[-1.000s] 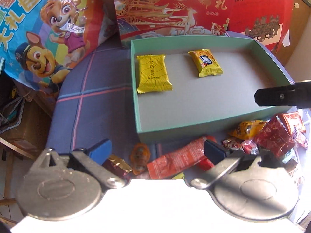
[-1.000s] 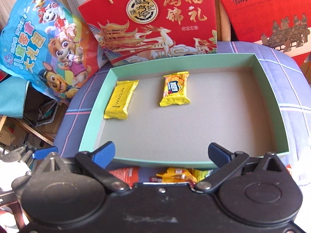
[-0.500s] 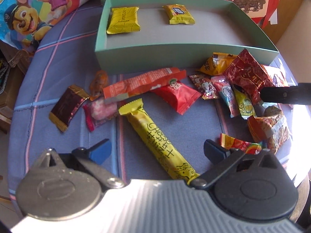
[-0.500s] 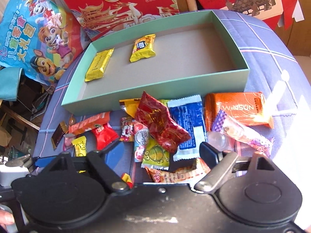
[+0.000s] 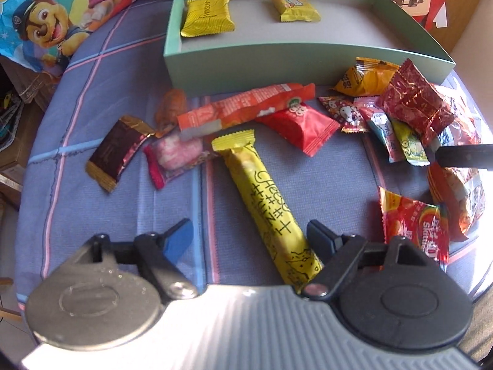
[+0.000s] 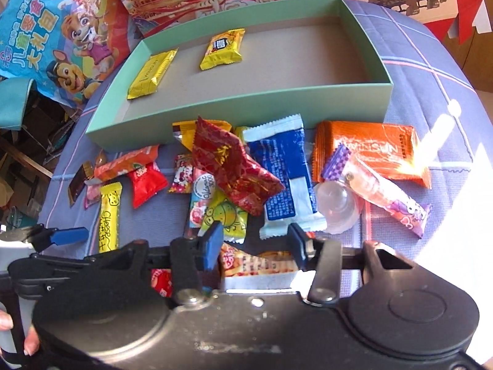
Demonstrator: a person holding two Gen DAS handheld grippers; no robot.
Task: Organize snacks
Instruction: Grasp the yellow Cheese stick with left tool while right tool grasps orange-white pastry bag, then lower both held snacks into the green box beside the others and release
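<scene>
The right gripper (image 6: 252, 246) hangs low over the snack pile, with its jaws partly open and a pale packet with red print (image 6: 258, 266) lying between the blue fingers (image 6: 212, 246). Just ahead lie a green cartoon sachet (image 6: 226, 215) and a blue and white wrapper (image 6: 285, 182). A dark red foil packet (image 6: 234, 169) rests on top of them. An orange WINSUN packet (image 6: 369, 151) lies to the right, with a purple candy stick (image 6: 382, 191) across it. The green box (image 6: 277, 101) holds two yellow packets (image 6: 152, 74) (image 6: 222, 48). At the far left, the left gripper (image 6: 66, 236) is near a yellow Cheese bar (image 6: 108, 215).
</scene>
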